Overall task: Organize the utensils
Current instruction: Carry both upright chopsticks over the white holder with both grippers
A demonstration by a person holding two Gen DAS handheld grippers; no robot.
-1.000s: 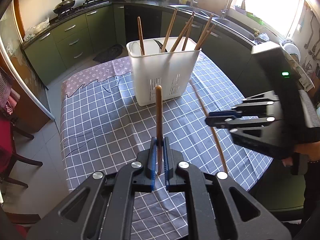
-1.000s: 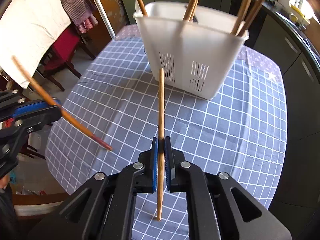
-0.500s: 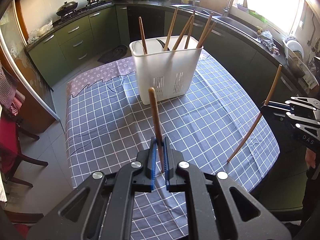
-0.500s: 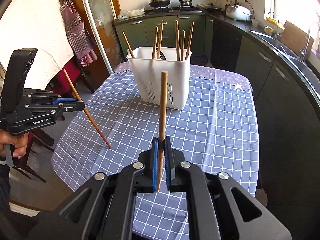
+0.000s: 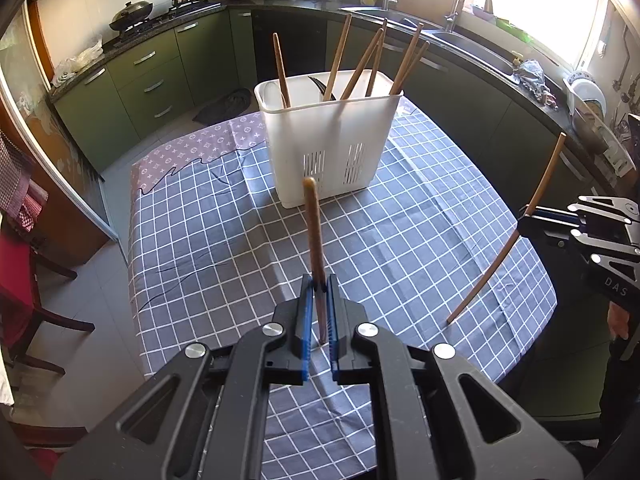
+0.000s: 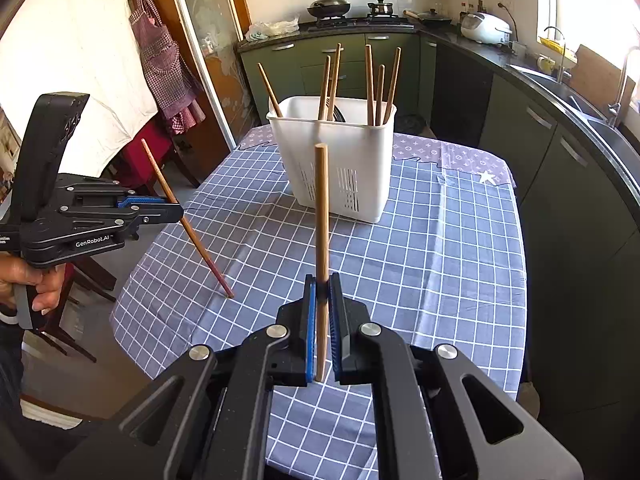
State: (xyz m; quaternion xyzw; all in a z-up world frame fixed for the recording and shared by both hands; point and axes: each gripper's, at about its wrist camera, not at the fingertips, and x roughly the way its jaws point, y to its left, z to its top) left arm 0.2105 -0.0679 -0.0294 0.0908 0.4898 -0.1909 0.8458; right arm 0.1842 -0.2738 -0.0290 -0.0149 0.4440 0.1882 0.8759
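Note:
A white slotted utensil holder (image 5: 328, 140) stands at the far middle of the checked tablecloth (image 5: 400, 240), with several wooden chopsticks upright in it; it also shows in the right wrist view (image 6: 340, 160). My left gripper (image 5: 318, 284) is shut on a dark-tipped chopstick (image 5: 313, 236), held upright above the near table; it appears at left in the right wrist view (image 6: 176, 210). My right gripper (image 6: 322, 280) is shut on a lighter chopstick (image 6: 321, 232), also seen at right in the left wrist view (image 5: 520, 220).
Dark green kitchen cabinets (image 5: 132, 84) and a counter with a sink (image 5: 472, 44) ring the table. A stove with pans (image 6: 348, 10) is at the back. Red chairs (image 5: 16, 280) stand left of the table. An apron (image 6: 160, 60) hangs by the door.
Both grippers have pulled back from the holder and apart, each still gripping its chopstick. The right gripper moved from near the table middle to the right edge.

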